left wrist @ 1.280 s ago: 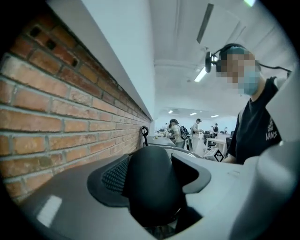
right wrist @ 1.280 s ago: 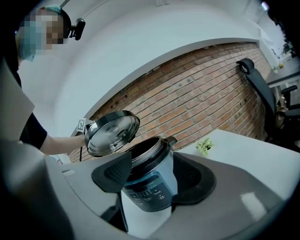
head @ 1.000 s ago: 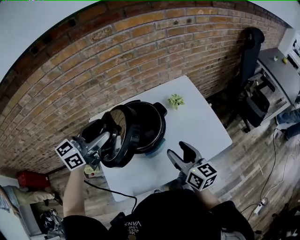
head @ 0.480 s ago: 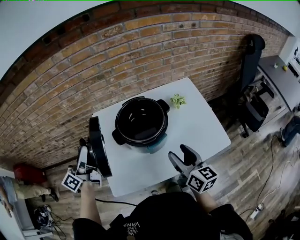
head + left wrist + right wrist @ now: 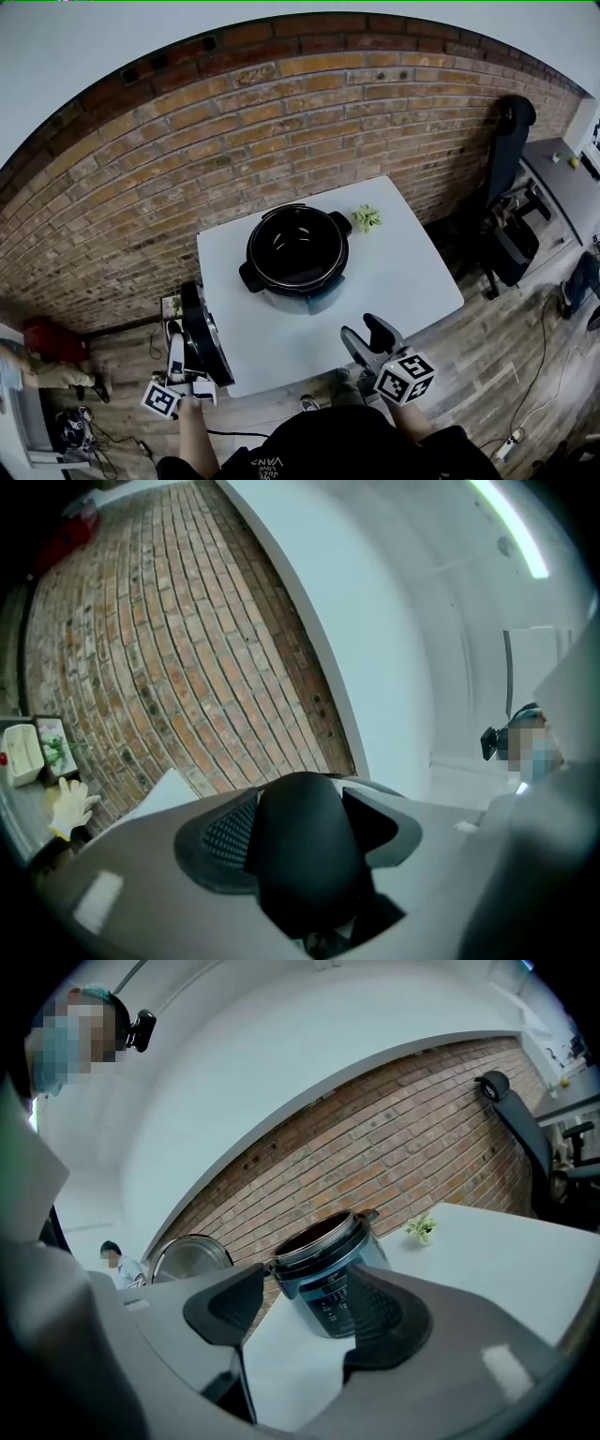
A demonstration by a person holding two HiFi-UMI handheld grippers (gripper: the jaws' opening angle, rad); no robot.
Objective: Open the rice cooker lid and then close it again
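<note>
The black rice cooker (image 5: 298, 258) stands with its top uncovered on the white table (image 5: 412, 272), its dark inner pot showing. Its round lid (image 5: 204, 333) hangs on edge off the table's front left corner, with my left gripper (image 5: 184, 352) shut on its handle. In the left gripper view the black lid handle (image 5: 300, 855) fills the gap between the jaws of the left gripper (image 5: 302, 841). My right gripper (image 5: 367, 336) stands open and empty near the table's front edge; from the right gripper (image 5: 305, 1312) I look at the cooker (image 5: 330, 1260), with the lid (image 5: 192, 1252) at its left.
A small green plant (image 5: 367, 217) sits on the table behind the cooker, near the brick wall (image 5: 187, 159). A black office chair (image 5: 511, 131) and a grey desk (image 5: 562, 159) stand at the right. A red object (image 5: 47, 337) lies on the floor at the left.
My left gripper has carried the lid off the cooker, leftward and down past the table's left edge, turning it on edge. The right gripper shifted slightly and stayed open.
</note>
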